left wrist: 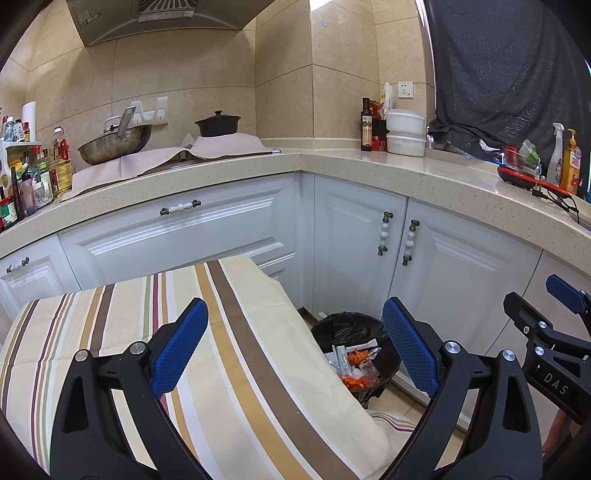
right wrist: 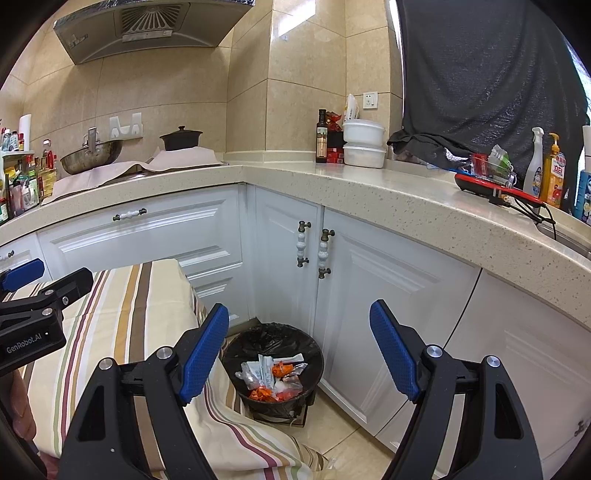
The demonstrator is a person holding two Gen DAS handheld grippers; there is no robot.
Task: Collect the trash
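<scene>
A: Left wrist view?
B: It sits behind the left gripper [left wrist: 295,343], tilted downward over the striped cloth [left wrist: 229,369], facing the cabinet corner.
A: Right wrist view?
B: It sits behind the right gripper [right wrist: 299,350], same tilt and heading, set nearer the trash bin [right wrist: 273,369].
A: Overlap?
B: Both hold the bin, the cloth, the worktop [left wrist: 332,166] and hood [right wrist: 147,29]; each catches the other gripper at its edge.
</scene>
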